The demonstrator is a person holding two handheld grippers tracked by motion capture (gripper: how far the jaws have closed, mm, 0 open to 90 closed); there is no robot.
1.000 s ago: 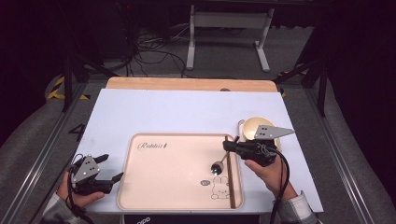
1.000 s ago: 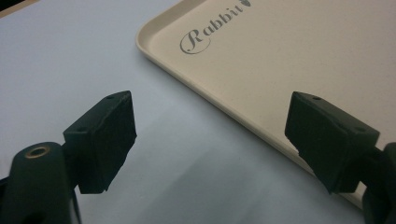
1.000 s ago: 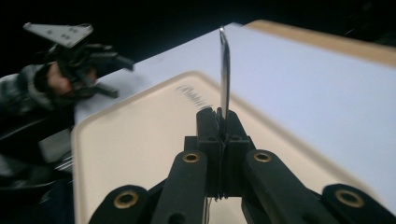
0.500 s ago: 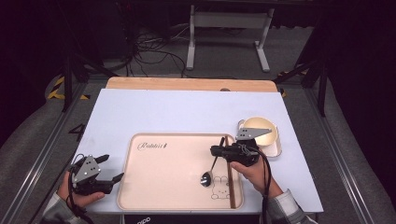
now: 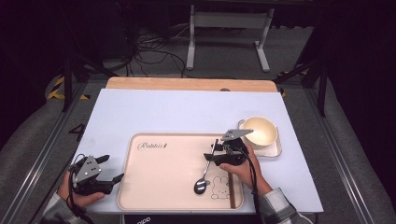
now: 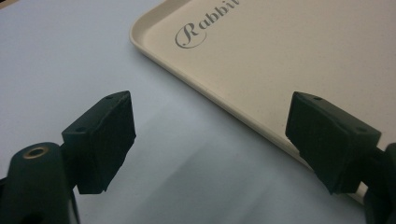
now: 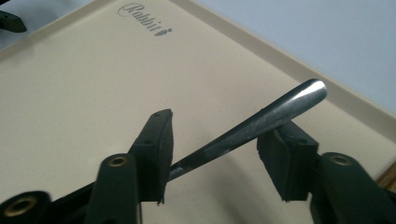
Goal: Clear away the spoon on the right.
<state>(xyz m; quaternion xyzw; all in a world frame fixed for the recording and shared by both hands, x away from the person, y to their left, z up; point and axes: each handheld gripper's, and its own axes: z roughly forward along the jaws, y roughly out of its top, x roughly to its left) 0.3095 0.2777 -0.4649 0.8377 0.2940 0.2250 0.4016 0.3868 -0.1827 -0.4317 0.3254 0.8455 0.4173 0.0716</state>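
Right hand-held gripper [image 5: 214,150] has just been opening; spoon [image 5: 204,176] lies loose between its jaws, bowl down on tray [image 5: 154,196], lower centre. Release looks done. Left hand-held gripper [image 5: 113,168] open, empty.

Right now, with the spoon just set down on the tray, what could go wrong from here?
1. The right gripper has just been opening, yet the spoon handle lies between its jaws and seems to rest on one pad; pulling away could drag it.
2. The bowl sits close behind that hand; a backward move might bump it.
3. The left gripper, open, sits beside the tray rim and could nudge it.
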